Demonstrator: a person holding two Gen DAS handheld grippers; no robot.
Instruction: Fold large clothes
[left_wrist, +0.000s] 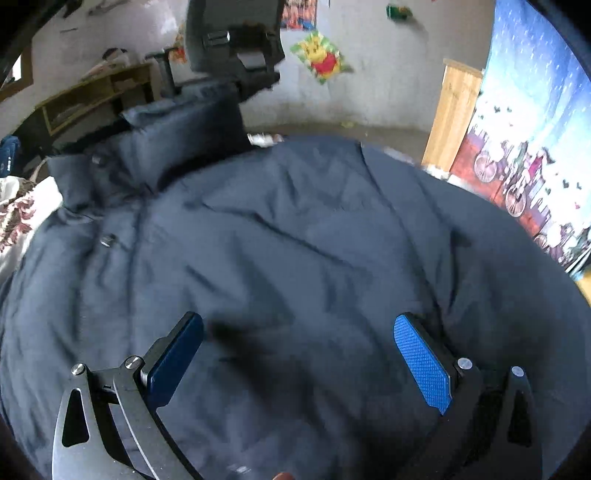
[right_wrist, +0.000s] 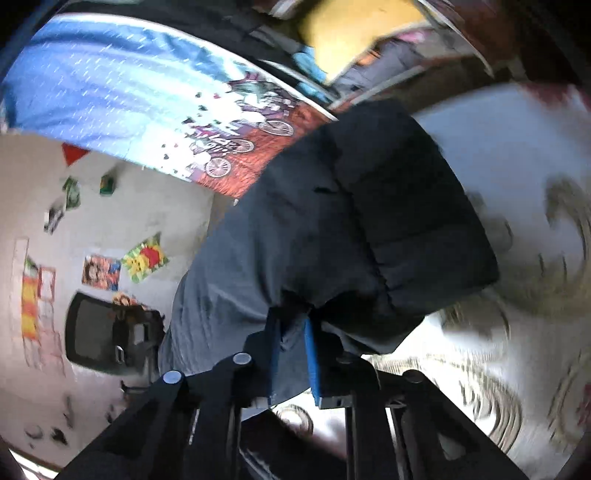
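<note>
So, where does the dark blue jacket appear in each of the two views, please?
Left wrist view: the jacket fills the middle and bottom, spread out under the open left gripper.
Right wrist view: it hangs in the centre, pinched by the right gripper.
Shared landmark: the Pooh poster.

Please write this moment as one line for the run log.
left claw: open above dark navy padded jacket | right claw: shut on jacket fabric, lifted
</note>
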